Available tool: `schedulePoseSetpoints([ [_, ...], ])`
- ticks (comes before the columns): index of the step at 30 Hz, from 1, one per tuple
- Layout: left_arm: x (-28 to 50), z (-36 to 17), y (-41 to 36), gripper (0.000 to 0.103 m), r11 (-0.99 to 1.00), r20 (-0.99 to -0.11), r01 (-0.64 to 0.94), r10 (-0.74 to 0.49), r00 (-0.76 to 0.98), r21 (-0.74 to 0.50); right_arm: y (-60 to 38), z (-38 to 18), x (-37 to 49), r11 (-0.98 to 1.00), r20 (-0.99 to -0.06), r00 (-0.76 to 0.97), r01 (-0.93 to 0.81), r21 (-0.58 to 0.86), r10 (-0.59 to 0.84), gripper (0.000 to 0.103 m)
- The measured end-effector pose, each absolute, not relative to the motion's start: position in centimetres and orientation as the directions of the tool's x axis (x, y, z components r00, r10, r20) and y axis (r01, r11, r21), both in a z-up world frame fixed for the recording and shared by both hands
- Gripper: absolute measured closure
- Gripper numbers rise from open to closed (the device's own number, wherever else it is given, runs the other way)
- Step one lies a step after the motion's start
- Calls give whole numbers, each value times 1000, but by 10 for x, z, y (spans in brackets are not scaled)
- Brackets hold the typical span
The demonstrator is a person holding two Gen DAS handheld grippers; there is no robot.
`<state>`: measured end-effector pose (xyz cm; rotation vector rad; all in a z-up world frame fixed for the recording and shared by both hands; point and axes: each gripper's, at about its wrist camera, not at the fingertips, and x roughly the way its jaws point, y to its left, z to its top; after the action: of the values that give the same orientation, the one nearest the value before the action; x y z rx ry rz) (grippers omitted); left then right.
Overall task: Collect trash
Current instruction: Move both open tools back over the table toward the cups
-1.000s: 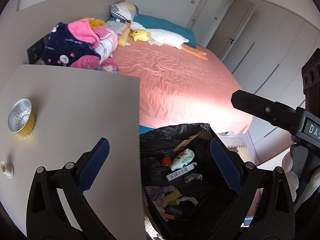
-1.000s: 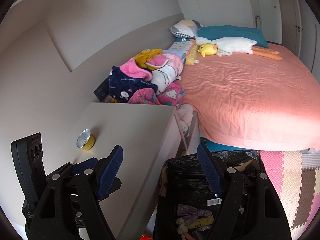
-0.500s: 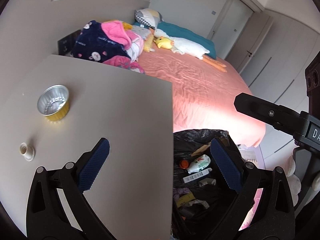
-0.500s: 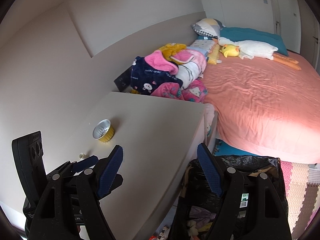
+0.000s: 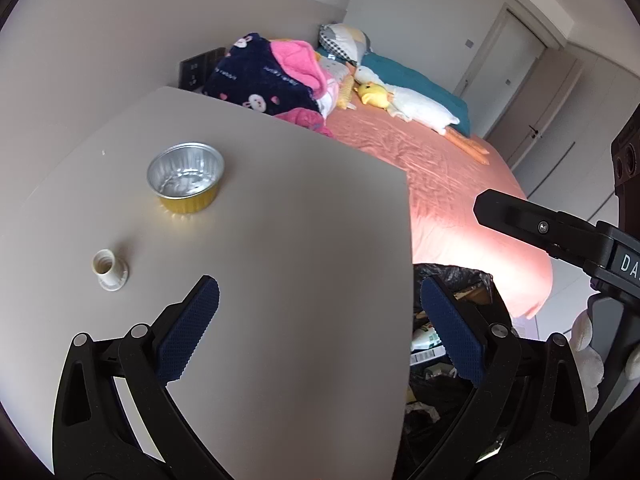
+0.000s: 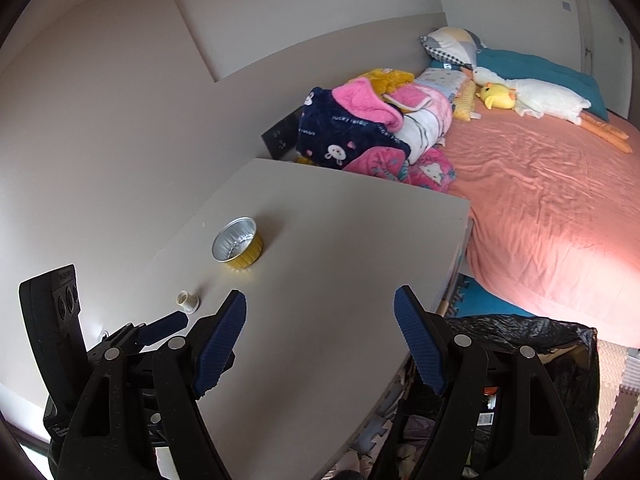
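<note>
A foil cup [image 5: 185, 176] with a yellow outside stands empty on the pale table [image 5: 304, 208]; the right wrist view has the foil cup [image 6: 237, 243] further off. Near it lies a small white plastic bottle neck [image 5: 110, 270], also the bottle neck [image 6: 188, 301]. My left gripper [image 5: 320, 328] hangs open and empty over the table's near part, right of both items. My right gripper [image 6: 320, 336] is open and empty above the table edge. The black trash bag [image 6: 560, 344] with several pieces of rubbish stands beside the table; the left wrist view shows the trash bag [image 5: 452, 280] partly behind the table edge.
A bed [image 6: 560, 184] with a salmon sheet lies beyond the table. A heap of folded blankets [image 6: 372, 124] and a plush duck [image 6: 532, 98] rest on it. Foam floor mats [image 6: 624, 372] lie by the bag. A wall runs along the table's left side.
Both grippers have swung left, from over the trash bag to over the table. The foil cup and bottle neck now sit nearer the middle of each view and look larger. Both grippers stayed open.
</note>
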<state>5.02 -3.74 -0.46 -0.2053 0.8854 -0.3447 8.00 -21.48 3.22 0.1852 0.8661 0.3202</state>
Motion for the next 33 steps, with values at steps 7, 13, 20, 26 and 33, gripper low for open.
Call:
schedulePoseSetpoints([
  [7, 51, -12, -12, 6, 944, -725, 149, -323, 609, -295, -190, 21, 95, 930, -737, 568, -237, 280, 366, 26],
  [13, 54, -23, 15, 6, 958, -743, 70, -262, 616, -279, -170, 11, 108, 923, -743, 550, -268, 275, 381, 26],
  [20, 57, -32, 43, 7, 969, -755, -7, -187, 629, -246, -144, -3, 126, 914, -760, 515, -293, 280, 397, 26],
  [26, 66, -41, 66, 19, 971, -764, -70, -135, 631, -230, -126, -13, 139, 908, -763, 503, -314, 278, 407, 26],
  [33, 75, -59, 81, 35, 972, -792, -121, -91, 603, -204, -112, -27, 158, 899, -770, 475, -316, 303, 427, 30],
])
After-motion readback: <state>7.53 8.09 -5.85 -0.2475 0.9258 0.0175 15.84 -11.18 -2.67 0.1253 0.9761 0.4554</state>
